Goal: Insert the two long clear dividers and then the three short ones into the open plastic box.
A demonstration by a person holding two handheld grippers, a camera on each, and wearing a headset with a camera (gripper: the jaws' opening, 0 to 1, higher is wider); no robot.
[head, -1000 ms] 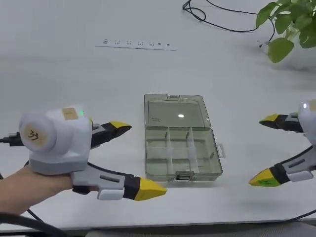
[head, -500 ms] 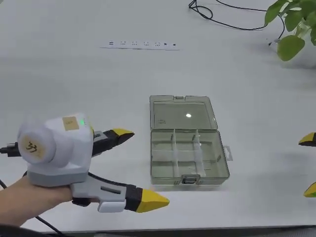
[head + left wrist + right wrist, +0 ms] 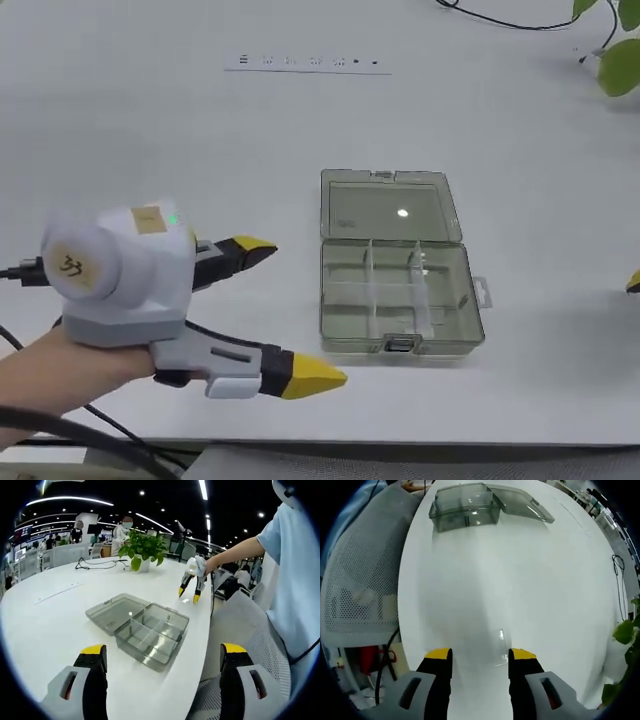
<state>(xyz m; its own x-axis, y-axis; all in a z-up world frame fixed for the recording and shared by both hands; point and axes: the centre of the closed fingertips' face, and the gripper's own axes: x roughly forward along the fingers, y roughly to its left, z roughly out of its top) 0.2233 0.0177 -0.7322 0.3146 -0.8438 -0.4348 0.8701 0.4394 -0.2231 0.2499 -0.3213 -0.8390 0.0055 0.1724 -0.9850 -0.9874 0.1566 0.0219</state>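
Right gripper (image 3: pixel 480 654) withdrawn rightward; clear divider (image 3: pixel 501 641) between jaws.

The white table (image 3: pixel 150 150) carries the open box (image 3: pixel 400 265), just to the right of the left gripper (image 3: pixel 300 313). A thin flat strip (image 3: pixel 305 62) lies far ahead of this gripper, and a black cable (image 3: pixel 500 22) and a potted plant (image 3: pixel 142 555) are beyond the box. A small clear piece (image 3: pixel 501 647) lies just in front of the right gripper (image 3: pixel 481 655).

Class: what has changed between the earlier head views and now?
The right gripper has drawn away to the right of the open box, jaws open, holding nothing. The left gripper stays open at the box's left. The box has not moved on the table; its shift in the picture is the camera's.
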